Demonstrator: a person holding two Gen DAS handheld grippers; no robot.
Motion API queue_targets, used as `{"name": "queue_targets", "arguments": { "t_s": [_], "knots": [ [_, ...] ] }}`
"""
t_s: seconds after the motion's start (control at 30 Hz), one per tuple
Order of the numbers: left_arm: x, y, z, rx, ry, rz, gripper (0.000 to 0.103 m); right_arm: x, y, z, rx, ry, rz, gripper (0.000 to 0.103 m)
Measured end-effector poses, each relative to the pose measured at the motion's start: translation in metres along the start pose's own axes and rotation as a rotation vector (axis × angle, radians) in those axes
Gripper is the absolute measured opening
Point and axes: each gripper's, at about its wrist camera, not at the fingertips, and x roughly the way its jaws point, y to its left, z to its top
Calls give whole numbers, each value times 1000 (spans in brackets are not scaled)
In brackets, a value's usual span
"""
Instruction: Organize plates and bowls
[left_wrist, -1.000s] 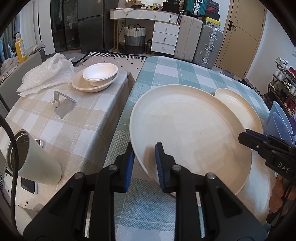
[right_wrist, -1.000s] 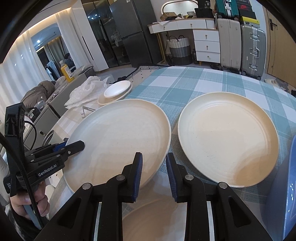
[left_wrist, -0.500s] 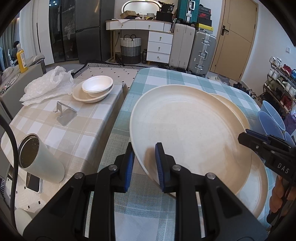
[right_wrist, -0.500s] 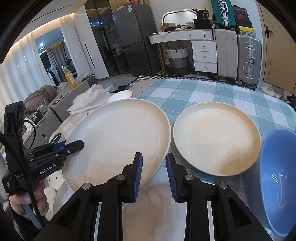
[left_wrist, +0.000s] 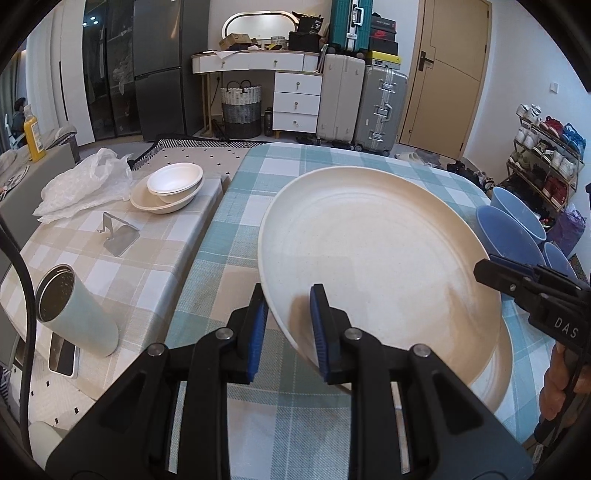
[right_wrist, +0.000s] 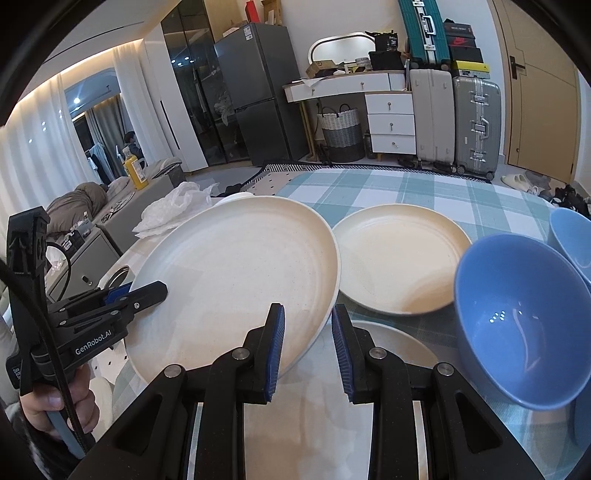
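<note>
The large cream plate is off the tabletop, held tilted above the teal-checked cloth. The left hand-held gripper is clamped narrowly on the plate's near-left rim, one blue pad under the rim and the other on the upper face. The right hand-held gripper is likewise closed on the opposite rim of the same plate, its pads set on either side of the edge. Each gripper shows in the other's view: the right one at the plate's right edge, the left one at the plate's left edge, with a hand on its handle.

In the right wrist view, a second cream plate lies flat on the cloth just right of the held plate. A third cream plate lies below the gripper fingers, partly hidden. A blue bowl stands near on the right, with another blue bowl behind it at the frame edge.

In the left wrist view, a stack of white bowls rests on the adjoining beige-checked tabletop, well apart from the held plate. Beside the stack lie a crumpled plastic bag, a metal stand and a pale tumbler on its side.
</note>
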Motion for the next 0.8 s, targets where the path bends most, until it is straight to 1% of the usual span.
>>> {"name": "queue_targets", "arguments": {
  "t_s": [0.27,0.43,0.57,0.8],
  "knots": [
    [-8,-24,-16,29,4,-32,21,-25,-11,-18,28,-6,-40,28],
    [-8,-32,-22,33,11,-50,21,-28,-20,-27,64,15,-31,28],
    [-10,-37,-26,55,7,-38,21,-32,-20,-32,63,6,-41,28],
    [-10,-44,-33,68,8,-46,21,-42,-20,-40,62,0,-56,28]
  ]
}}
